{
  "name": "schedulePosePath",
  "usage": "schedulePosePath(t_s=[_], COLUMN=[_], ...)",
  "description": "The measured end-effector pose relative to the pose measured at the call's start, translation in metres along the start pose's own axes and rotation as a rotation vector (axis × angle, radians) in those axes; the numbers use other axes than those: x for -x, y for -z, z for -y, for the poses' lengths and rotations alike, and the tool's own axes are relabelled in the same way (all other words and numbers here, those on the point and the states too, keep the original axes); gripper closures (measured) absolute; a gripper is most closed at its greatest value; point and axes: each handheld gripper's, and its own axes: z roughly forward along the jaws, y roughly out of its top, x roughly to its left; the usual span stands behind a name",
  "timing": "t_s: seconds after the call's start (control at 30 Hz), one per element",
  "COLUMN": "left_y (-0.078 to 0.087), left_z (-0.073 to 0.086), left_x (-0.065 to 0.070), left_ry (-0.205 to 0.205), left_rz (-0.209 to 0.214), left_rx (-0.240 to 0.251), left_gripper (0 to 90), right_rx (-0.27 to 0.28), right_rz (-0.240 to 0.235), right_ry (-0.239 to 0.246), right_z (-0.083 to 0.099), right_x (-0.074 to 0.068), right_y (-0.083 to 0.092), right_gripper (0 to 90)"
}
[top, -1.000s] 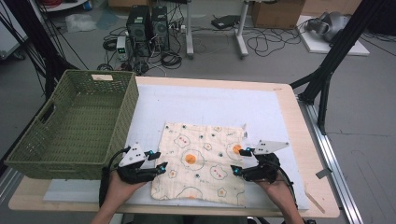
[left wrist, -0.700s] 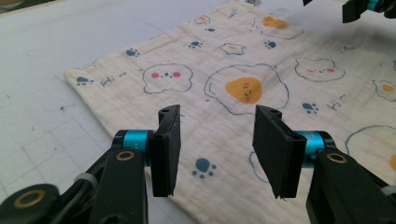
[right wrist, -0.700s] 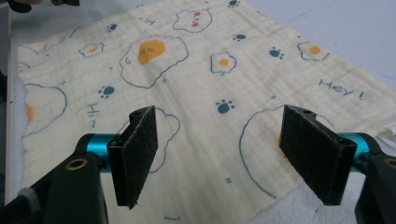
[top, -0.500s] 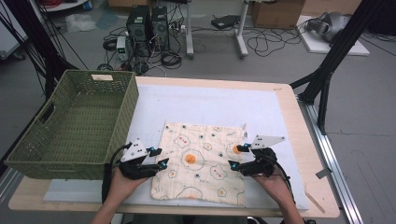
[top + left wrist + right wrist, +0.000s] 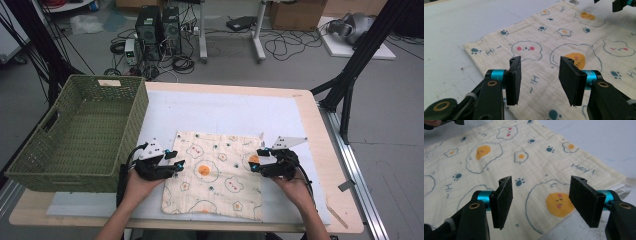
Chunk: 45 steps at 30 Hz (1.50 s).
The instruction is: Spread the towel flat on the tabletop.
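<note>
One cloth (image 5: pixel 215 175), cream with fried-egg and paw prints, lies flat and spread on the white mat (image 5: pixel 225 115) covering the table (image 5: pixel 320 150), toward the person's edge. Two hand-held grippers, one per hand.

Left hand-held gripper (image 5: pixel 172 164) sits at the cloth's left edge, about mid-height, jaws pointing right over the fabric. In the left gripper view its jaws stand apart with a clear gap and nothing between them (image 5: pixel 540 75); the cloth (image 5: pixel 564 50) lies under and ahead of the jaws, its far-left corner out on the mat. Whether the jaw tips touch the fabric, cannot tell.

Right hand-held gripper (image 5: pixel 256 161) sits at the cloth's right edge, near the upper right part, jaws pointing left over the fabric. In the right gripper view the jaws are wide apart, empty (image 5: pixel 541 200); the cloth (image 5: pixel 506 157) lies below them, an orange yolk print between the jaws, and the cloth's edge with a small label runs just beside the right jaw.

One green woven basket (image 5: pixel 75 135) stands at the table's left side, overhanging the edge, just beside the left hand (image 5: pixel 137 185), apart from the cloth. Nothing seen inside it.

Right hand (image 5: pixel 295 187) comes in from the bottom, behind its gripper.

Floor beyond the table: two dark computer towers (image 5: pixel 157 30), tangled cables, table legs.
</note>
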Motion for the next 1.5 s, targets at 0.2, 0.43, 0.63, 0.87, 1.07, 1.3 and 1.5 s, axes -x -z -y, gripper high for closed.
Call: schedulePosePath(t_s=[0.2,0.43,0.63,0.87,1.07,1.3,1.5], left_y=[-0.009,-0.018,-0.020,-0.027,-0.036,-0.047,-0.055], left_z=[-0.010,-0.018,-0.032,-0.036,-0.035,-0.028,-0.024], left_x=[-0.004,-0.011,-0.019,-0.030,-0.039,-0.049,-0.053], left_ry=[0.009,0.044,0.051,0.086,0.123,0.120,0.135], left_rz=[0.000,-0.018,-0.032,-0.058,-0.100,-0.165,-0.206], left_rx=[0.006,0.015,0.023,0.015,0.006,-0.052,-0.066], left_gripper=[54.8,52.8,52.8,52.8,53.3,53.4,56.0], right_rx=[0.005,-0.003,0.003,-0.001,-0.004,-0.026,-0.048], right_rz=[0.013,0.013,0.023,0.041,0.068,0.088,0.110], right_ry=[0.004,0.004,0.004,0.011,0.016,0.000,-0.030], right_z=[-0.008,-0.019,-0.026,-0.036,-0.048,-0.042,-0.033], right_x=[0.009,0.014,0.020,0.027,0.036,0.044,0.052], right_y=[-0.006,-0.005,-0.002,0.001,0.002,-0.008,-0.014], right_gripper=[35.9,35.1,34.9,35.0,36.4,36.7,38.4])
